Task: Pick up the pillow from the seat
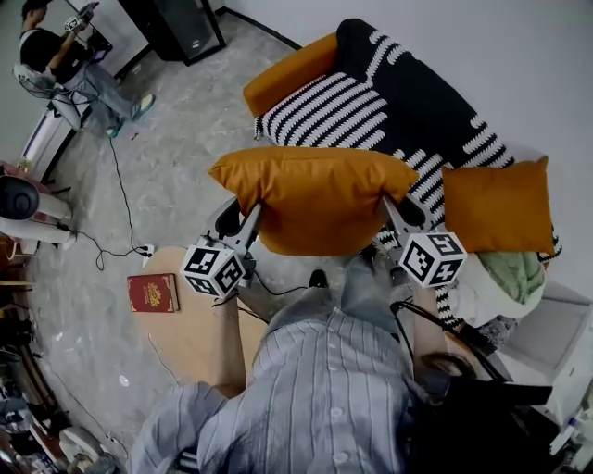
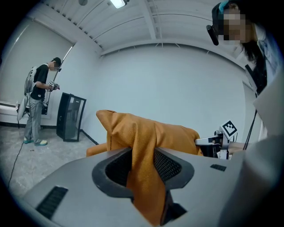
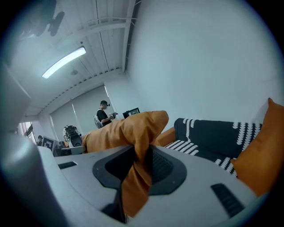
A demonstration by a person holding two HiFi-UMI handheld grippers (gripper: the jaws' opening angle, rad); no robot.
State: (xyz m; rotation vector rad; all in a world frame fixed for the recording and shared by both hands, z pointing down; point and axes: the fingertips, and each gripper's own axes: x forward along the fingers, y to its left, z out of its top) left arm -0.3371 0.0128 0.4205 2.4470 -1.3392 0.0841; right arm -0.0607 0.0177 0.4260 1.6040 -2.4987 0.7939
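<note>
An orange pillow (image 1: 315, 196) hangs in the air in front of the black-and-white striped seat (image 1: 371, 106), lifted clear of its cushion. My left gripper (image 1: 251, 215) is shut on the pillow's left end, its fabric (image 2: 144, 177) pinched between the jaws. My right gripper (image 1: 389, 211) is shut on the pillow's right end, with the cloth (image 3: 135, 177) bunched between its jaws. In the left gripper view the right gripper's marker cube (image 2: 229, 128) shows past the pillow.
A second orange pillow (image 1: 498, 205) leans on the seat's right end, and an orange bolster (image 1: 289, 72) forms its left arm. A red book (image 1: 152, 293) lies on a low wooden table (image 1: 190, 338). A person (image 1: 69, 60) stands far left by a black speaker (image 1: 183, 26).
</note>
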